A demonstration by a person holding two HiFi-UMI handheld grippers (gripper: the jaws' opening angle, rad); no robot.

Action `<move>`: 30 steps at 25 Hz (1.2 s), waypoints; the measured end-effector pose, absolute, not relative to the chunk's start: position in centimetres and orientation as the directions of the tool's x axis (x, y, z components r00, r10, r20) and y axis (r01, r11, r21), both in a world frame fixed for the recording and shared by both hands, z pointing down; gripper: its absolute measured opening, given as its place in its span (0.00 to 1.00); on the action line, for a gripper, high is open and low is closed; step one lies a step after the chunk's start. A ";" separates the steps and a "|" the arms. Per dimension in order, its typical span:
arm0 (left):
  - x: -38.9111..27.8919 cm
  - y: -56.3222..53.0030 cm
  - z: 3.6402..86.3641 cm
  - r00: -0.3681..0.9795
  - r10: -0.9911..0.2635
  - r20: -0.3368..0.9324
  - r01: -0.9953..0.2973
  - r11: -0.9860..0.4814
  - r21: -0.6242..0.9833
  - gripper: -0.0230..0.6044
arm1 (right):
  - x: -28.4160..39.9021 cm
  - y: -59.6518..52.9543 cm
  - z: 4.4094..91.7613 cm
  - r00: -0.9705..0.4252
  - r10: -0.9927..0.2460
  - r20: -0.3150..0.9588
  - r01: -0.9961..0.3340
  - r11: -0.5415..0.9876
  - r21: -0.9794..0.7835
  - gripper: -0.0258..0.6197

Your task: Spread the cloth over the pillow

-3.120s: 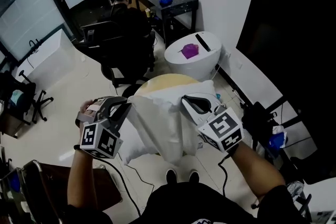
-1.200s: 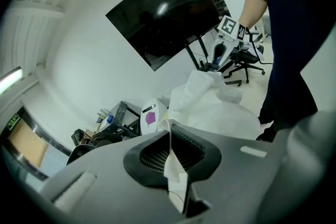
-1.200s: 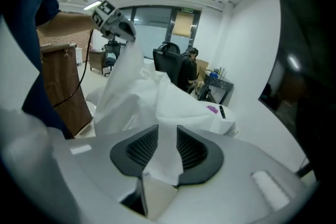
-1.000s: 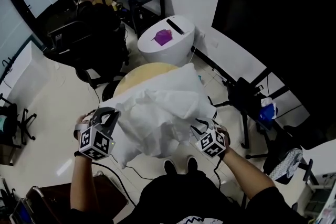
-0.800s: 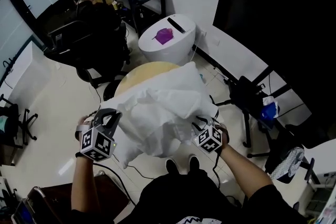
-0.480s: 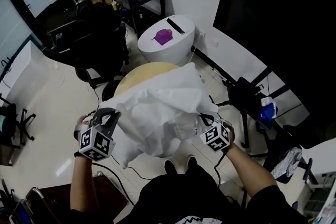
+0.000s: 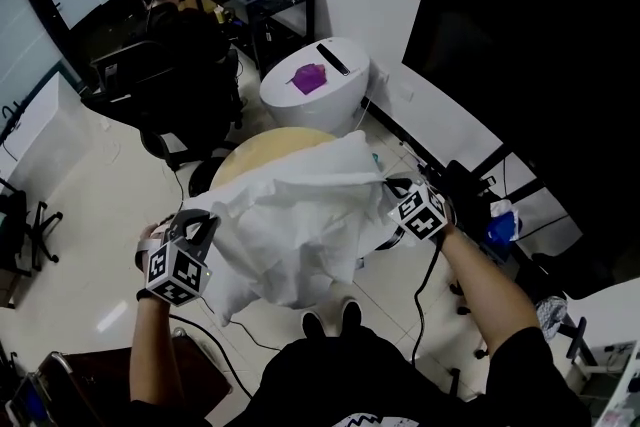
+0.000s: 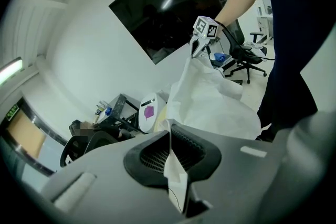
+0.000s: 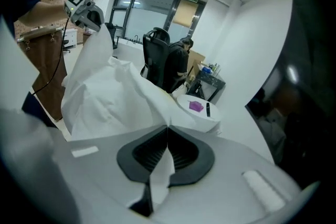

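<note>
Your left gripper (image 7: 205,221) and right gripper (image 7: 392,185) both pinch shut on the thin white cloth (image 7: 290,230), stretched mid-frame over the plump white pillow (image 7: 348,153); next, likely lower it evenly.

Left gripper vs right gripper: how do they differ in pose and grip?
1. In the head view, the left gripper sits lower and nearer the person; the right gripper is higher and farther out.
2. The left gripper's arm is tucked in by the body, while the right gripper's arm reaches out to the side.

Shared: both are shut on an edge of the cloth, which spans between them.
</note>
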State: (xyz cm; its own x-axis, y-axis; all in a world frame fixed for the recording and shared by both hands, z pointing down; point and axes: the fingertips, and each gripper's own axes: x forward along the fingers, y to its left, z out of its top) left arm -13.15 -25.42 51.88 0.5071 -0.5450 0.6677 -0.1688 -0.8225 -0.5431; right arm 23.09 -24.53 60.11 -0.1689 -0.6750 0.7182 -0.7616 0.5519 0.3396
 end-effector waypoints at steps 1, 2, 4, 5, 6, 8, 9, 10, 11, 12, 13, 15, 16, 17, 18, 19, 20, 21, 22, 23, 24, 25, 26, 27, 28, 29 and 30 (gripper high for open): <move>-13.1 -25.4 52.1 0.498 -0.546 0.673 -0.172 -0.824 -0.540 0.04 | 23.4 -25.3 61.0 -0.176 -0.658 0.733 -0.769 0.557 0.315 0.06; -13.0 -25.4 52.3 0.489 -0.547 0.680 -0.176 -0.825 -0.537 0.04 | 23.7 -26.0 61.9 -0.183 -0.640 0.746 -0.774 0.562 0.293 0.06; -12.7 -25.5 52.7 0.473 -0.548 0.690 -0.189 -0.828 -0.528 0.04 | 24.0 -27.0 63.7 -0.201 -0.608 0.768 -0.777 0.576 0.253 0.06; -12.5 -25.5 52.8 0.467 -0.549 0.693 -0.197 -0.829 -0.523 0.04 | 24.1 -27.4 64.4 -0.211 -0.598 0.773 -0.779 0.581 0.237 0.06; -12.3 -25.4 53.0 0.462 -0.549 0.697 -0.203 -0.830 -0.519 0.04 | 24.3 -27.7 65.0 -0.218 -0.595 0.774 -0.783 0.580 0.226 0.06; -12.0 -25.5 53.3 0.451 -0.551 0.702 -0.212 -0.831 -0.515 0.04 | 24.7 -28.4 65.3 -0.224 -0.608 0.761 -0.795 0.566 0.217 0.09; -11.9 -25.5 53.4 0.447 -0.552 0.704 -0.216 -0.830 -0.514 0.04 | 24.9 -28.6 65.1 -0.231 -0.619 0.750 -0.801 0.559 0.215 0.12; -11.9 -25.5 53.4 0.442 -0.554 0.706 -0.221 -0.829 -0.513 0.04 | 24.9 -28.8 64.7 -0.243 -0.630 0.737 -0.805 0.555 0.210 0.16; -11.9 -25.6 53.5 0.437 -0.555 0.708 -0.225 -0.829 -0.512 0.04 | 24.9 -28.8 64.1 -0.258 -0.640 0.724 -0.807 0.554 0.203 0.18; -12.0 -25.6 53.5 0.432 -0.557 0.709 -0.230 -0.828 -0.511 0.04 | 24.9 -28.6 63.5 -0.273 -0.648 0.711 -0.810 0.554 0.194 0.20; -12.0 -25.6 53.5 0.428 -0.559 0.710 -0.235 -0.827 -0.510 0.04 | 25.0 -28.4 62.7 -0.286 -0.657 0.697 -0.814 0.551 0.186 0.20; -12.1 -25.8 53.6 0.421 -0.564 0.710 -0.244 -0.825 -0.510 0.04 | 25.2 -27.4 61.3 -0.300 -0.676 0.673 -0.825 0.538 0.172 0.21; -12.1 -25.8 53.5 0.418 -0.566 0.711 -0.248 -0.824 -0.510 0.04 | 25.2 -26.8 60.8 -0.306 -0.681 0.665 -0.830 0.533 0.165 0.21; -12.1 -25.9 53.5 0.414 -0.567 0.712 -0.251 -0.823 -0.509 0.04 | 25.0 -25.9 60.5 -0.312 -0.681 0.662 -0.831 0.534 0.158 0.21; -12.2 -25.9 53.5 0.410 -0.568 0.714 -0.254 -0.822 -0.509 0.04 | 24.8 -25.0 60.7 -0.318 -0.676 0.665 -0.827 0.540 0.154 0.21; -12.3 -25.9 53.6 0.406 -0.569 0.715 -0.256 -0.822 -0.508 0.04 | 24.4 -24.1 61.1 -0.321 -0.667 0.672 -0.820 0.551 0.155 0.21; -12.4 -25.9 53.7 0.403 -0.569 0.717 -0.256 -0.822 -0.508 0.04 | 24.0 -23.4 61.8 -0.321 -0.655 0.684 -0.809 0.565 0.162 0.21; -12.4 -25.9 53.7 0.400 -0.568 0.719 -0.256 -0.823 -0.507 0.04 | 23.6 -22.8 62.7 -0.317 -0.643 0.697 -0.798 0.578 0.170 0.22; -12.4 -25.8 53.8 0.398 -0.567 0.721 -0.256 -0.824 -0.506 0.04 | 23.3 -22.4 63.7 -0.309 -0.629 0.713 -0.789 0.589 0.177 0.22; -12.3 -25.8 53.9 0.396 -0.566 0.723 -0.256 -0.824 -0.505 0.04 | 23.0 -22.2 64.7 -0.301 -0.615 0.729 -0.783 0.596 0.180 0.24; -12.3 -25.8 53.9 0.394 -0.566 0.724 -0.257 -0.824 -0.505 0.04 | 22.8 -22.1 65.7 -0.292 -0.600 0.744 -0.778 0.602 0.179 0.26; -12.2 -25.8 54.0 0.392 -0.566 0.725 -0.257 -0.824 -0.504 0.04 | 22.7 -22.1 66.6 -0.284 -0.588 0.758 -0.775 0.606 0.180 0.27; -12.1 -25.7 54.0 0.389 -0.566 0.727 -0.258 -0.824 -0.504 0.04 | 22.7 -22.2 67.4 -0.272 -0.578 0.770 -0.770 0.610 0.186 0.28; -12.1 -25.7 54.0 0.387 -0.566 0.728 -0.259 -0.824 -0.503 0.04 | 22.8 -22.4 68.2 -0.257 -0.571 0.780 -0.766 0.612 0.196 0.28; -12.0 -25.7 54.0 0.384 -0.566 0.729 -0.259 -0.824 -0.503 0.04 | 23.0 -22.6 68.8 -0.239 -0.566 0.789 -0.763 0.612 0.209 0.29; -12.0 -25.7 54.0 0.382 -0.566 0.730 -0.259 -0.824 -0.504 0.04 | 23.2 -22.7 69.3 -0.221 -0.563 0.796 -0.760 0.611 0.221 0.29; -12.0 -25.7 54.1 0.380 -0.566 0.731 -0.259 -0.824 -0.504 0.04 | 23.3 -22.8 69.7 -0.208 -0.561 0.801 -0.759 0.610 0.230 0.28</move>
